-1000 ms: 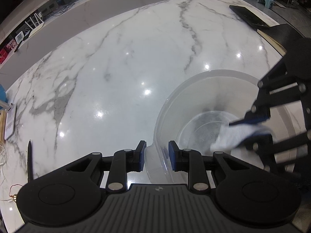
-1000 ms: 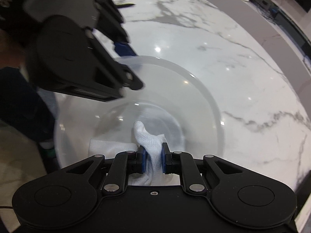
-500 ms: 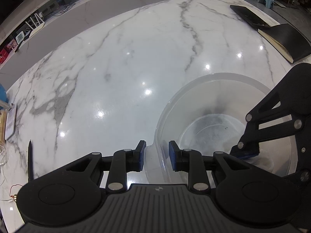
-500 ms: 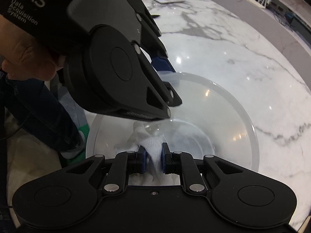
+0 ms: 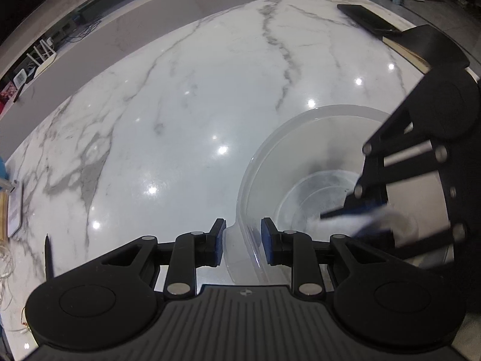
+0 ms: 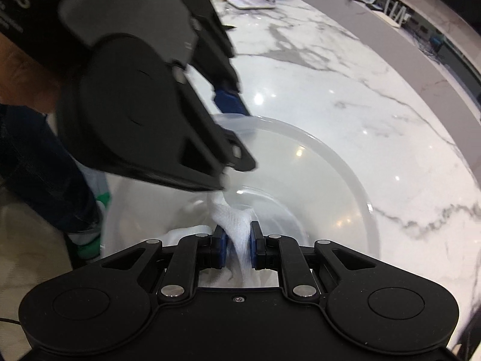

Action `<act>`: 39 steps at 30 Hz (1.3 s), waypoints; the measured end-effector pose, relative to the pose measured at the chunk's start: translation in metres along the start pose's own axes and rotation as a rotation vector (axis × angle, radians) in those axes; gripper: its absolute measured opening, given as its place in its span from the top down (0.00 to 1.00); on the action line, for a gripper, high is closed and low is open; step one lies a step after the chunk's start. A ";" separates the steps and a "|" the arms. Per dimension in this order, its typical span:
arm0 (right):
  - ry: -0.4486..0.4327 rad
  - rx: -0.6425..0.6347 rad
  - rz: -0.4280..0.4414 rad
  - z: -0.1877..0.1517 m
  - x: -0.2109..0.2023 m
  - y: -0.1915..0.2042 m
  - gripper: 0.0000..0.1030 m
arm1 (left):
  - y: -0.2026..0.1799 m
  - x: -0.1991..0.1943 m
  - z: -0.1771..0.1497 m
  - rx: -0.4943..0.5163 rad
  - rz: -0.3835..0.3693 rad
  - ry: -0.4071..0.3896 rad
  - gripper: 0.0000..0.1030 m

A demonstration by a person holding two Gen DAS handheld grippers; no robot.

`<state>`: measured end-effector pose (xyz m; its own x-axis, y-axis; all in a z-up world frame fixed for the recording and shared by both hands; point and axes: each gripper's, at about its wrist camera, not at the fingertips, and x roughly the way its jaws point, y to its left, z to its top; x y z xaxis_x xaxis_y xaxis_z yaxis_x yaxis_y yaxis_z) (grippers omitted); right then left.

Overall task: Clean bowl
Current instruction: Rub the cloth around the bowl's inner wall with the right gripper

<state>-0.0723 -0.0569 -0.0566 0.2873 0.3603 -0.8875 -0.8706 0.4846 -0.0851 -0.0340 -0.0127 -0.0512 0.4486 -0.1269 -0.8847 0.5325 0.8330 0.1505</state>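
Standing on the marble bench (image 5: 186, 114), the translucent bowl (image 5: 300, 138) is gripped at its near rim by the left gripper (image 5: 242, 242), 1 jaw outside, 1 inside. The right gripper (image 6: 235, 248) reaches into the bowl, its jaws pinching a white cloth (image 6: 237, 225) against the inner wall. A phone (image 5: 368, 19) lies far away.

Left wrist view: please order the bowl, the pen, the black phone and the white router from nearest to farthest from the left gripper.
1. The bowl: its rim sits between the fingers of the left gripper.
2. The pen: on the marble at the left, near the edge.
3. The black phone: far right corner of the counter.
4. The white router: beyond the counter, on the far left ledge.
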 end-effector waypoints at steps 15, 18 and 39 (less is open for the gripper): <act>-0.006 0.037 -0.137 -0.002 0.005 -0.014 0.88 | -0.014 0.002 -0.003 0.141 0.029 -0.029 0.74; -0.016 0.069 -0.177 -0.001 0.005 -0.023 0.88 | -0.013 0.002 -0.004 0.139 0.027 -0.027 0.74; -0.241 0.200 -0.133 0.010 -0.021 -0.034 0.88 | -0.015 0.005 -0.004 0.123 0.036 -0.002 0.74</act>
<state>-0.0450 -0.0726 -0.0306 0.4997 0.4501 -0.7401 -0.7305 0.6782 -0.0808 -0.0423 -0.0239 -0.0598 0.4707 -0.0994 -0.8767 0.5999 0.7647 0.2353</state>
